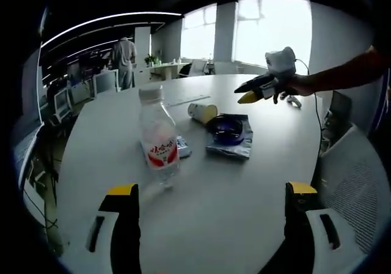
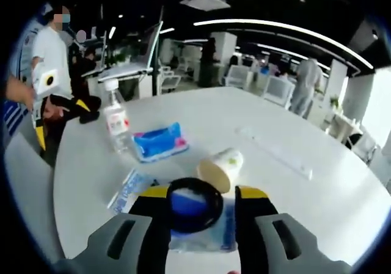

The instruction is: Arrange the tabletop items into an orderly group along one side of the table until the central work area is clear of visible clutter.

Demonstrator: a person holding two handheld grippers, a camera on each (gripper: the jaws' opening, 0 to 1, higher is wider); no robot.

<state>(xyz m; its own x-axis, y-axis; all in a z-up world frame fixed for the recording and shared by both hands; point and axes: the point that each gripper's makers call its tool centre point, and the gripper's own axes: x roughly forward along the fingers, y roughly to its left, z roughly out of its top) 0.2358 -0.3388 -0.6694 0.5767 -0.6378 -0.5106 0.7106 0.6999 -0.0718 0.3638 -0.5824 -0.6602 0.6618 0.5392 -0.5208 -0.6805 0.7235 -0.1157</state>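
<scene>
My right hand-held gripper (image 2: 194, 196) spans wide around a black ring (image 2: 194, 205) lying on a blue packet (image 2: 201, 234) near the counter (image 2: 342, 194) middle. Just beyond lies a tipped paper cup (image 2: 221, 169), then a water bottle (image 2: 116, 122). My left hand-held gripper (image 1: 211, 191) hangs open. I should close squarely on the ring, avoiding the cup.

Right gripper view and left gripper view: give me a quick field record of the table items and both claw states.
table: white, round
water bottle: upright, red label
paper cup: lying on its side
black ring: between the right claw's jaws, on a blue packet
blue tissue pack: beside the bottle
clear ruler: flat, far side
left claw: open, short of the bottle
right claw: jaws either side of the ring, grip unclear
</scene>
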